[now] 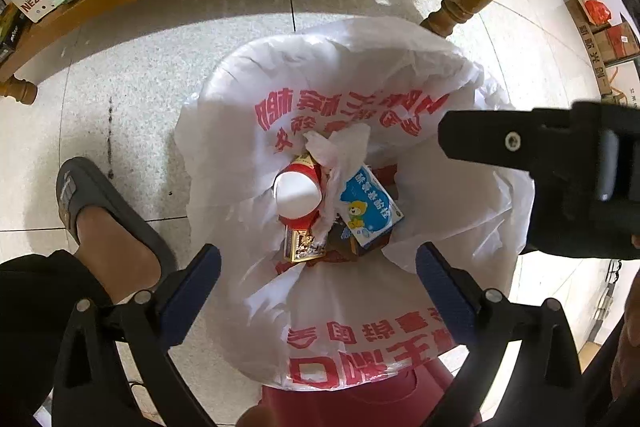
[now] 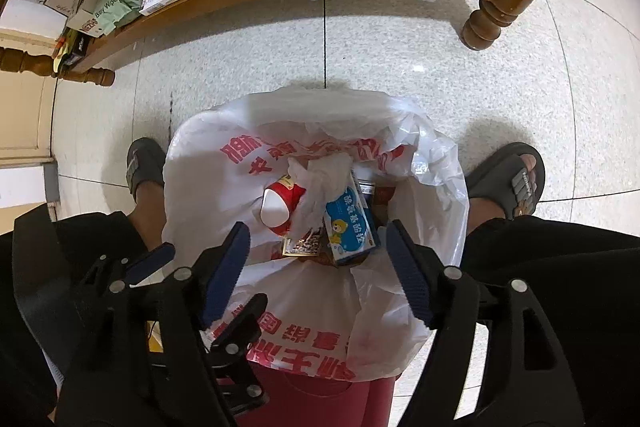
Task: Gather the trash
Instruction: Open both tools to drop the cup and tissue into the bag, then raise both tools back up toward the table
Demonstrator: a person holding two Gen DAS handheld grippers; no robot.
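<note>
Tongs: left gripper point(image 1: 318, 267) and right gripper point(image 2: 318, 247) both released, empty.
Trash: blue cardboard carton point(image 2: 350, 225), crumpled white tissue point(image 2: 322, 183), inside white printed plastic bag point(image 2: 436, 163).
Risk: loose rim at 3 o'clock may slump, spilling.

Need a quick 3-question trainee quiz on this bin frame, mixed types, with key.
1. True or false: the left gripper is clamped on the blue box.
2. What lies at the bottom of the white bag beside the blue box? A) a glass jar B) a red-and-white container C) a banana peel
3. Fill in: the white bag with red print lines a ___ bin.

Key
1. False: its fingers stand apart above the bag with nothing between them, and the right gripper is open as well.
2. B, with crumpled tissue next to it.
3. Red.
</note>
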